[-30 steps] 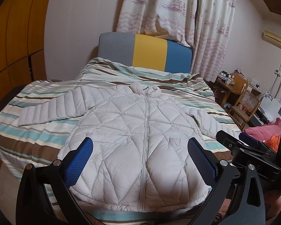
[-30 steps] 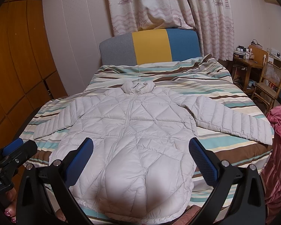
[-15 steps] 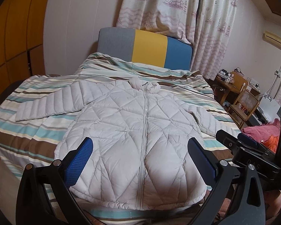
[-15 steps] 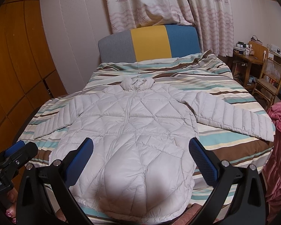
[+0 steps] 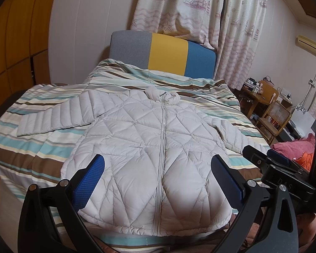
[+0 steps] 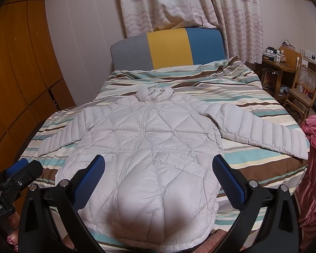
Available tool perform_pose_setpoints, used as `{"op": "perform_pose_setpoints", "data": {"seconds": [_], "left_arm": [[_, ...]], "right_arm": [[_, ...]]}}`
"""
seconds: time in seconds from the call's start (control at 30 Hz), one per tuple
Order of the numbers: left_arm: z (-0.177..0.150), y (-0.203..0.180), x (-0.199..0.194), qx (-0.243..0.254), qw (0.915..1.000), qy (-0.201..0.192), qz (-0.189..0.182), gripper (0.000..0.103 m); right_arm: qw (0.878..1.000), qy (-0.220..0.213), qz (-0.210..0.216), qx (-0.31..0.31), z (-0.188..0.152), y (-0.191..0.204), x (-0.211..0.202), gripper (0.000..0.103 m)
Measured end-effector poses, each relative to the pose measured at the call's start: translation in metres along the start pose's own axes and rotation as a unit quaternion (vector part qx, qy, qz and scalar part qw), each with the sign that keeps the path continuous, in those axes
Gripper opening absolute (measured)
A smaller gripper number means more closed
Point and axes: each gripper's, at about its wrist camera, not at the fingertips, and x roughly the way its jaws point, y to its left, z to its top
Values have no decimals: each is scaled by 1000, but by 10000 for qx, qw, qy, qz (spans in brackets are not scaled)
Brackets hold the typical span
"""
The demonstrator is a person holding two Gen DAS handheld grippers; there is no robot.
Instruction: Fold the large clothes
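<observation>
The pale quilted puffer jacket [image 5: 158,151] lies face up and zipped across the striped bed [image 5: 31,147], filling the middle of both frames, collar toward the tri-colour headboard [image 5: 168,54] at upper centre and hem at the bottom edge. One sleeve [image 5: 59,116] reaches to the middle left of the left wrist view; the other sleeve [image 6: 263,130] stretches to the middle right of the right wrist view.

It looks light for its bulk — soft, air-filled, with a smooth shell that will probably slide on the cover and spring back after a crease. The lower front is ballooned up in the right wrist view, so pressing the air out would likely help a fold stay. Thin, firm places seem best to pinch: a cuff, the hem corners or the shoulder seam, rather than a fat quilted panel.

The left gripper [image 5: 158,181] has its blue-padded fingers [image 5: 88,181] spread wide and holding nothing, above the hem. The right gripper [image 6: 158,181] is the same, fingers [image 6: 229,181] wide apart and empty; each tool shows at the other view's edge.

Against the frames a second back, the jacket lies unmoved — both cameras have drifted slightly, the left view now showing more of the bed's near left corner, and the fingers are as far apart as before.
</observation>
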Motion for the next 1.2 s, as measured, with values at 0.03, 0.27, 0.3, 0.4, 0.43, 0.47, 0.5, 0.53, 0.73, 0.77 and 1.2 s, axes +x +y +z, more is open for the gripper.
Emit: {"op": "perform_pose_setpoints", "data": {"seconds": [0.03,0.27,0.3,0.4,0.43,0.47,0.5,0.53,0.73,0.77,1.2], "left_arm": [[0,0,0,3,10000,4,5,100],[0,0,1,-7,10000,-1,6,100],[0,0,1,-8,10000,2,7,100],[0,0,1,0,10000,-4,9,100],[0,1,1,-3,10000,-6,9,100],[0,0,1,-1,10000,-9,5,100],[0,0,1,-1,10000,-3,7,100],[0,0,1,-2,10000,5,10,100],[-2,-1,2,-5,10000,33,8,100],[-2,-1,3,-5,10000,35,9,100],[-4,0,3,-20,10000,46,36,100]], "right_arm": [[10000,5,-7,4,0,0,0,101],[10000,15,4,4,0,0,0,101],[10000,33,9,11,-1,0,1,101],[10000,59,10,19,-1,-1,2,101],[10000,57,13,17,-1,-1,3,101],[10000,54,12,12,0,-1,3,101],[10000,49,10,5,0,-1,3,101],[10000,49,12,1,0,0,4,101],[10000,83,8,15,-1,0,4,101],[10000,87,7,16,0,0,5,101],[9999,92,-34,29,-1,-3,6,101]]}}
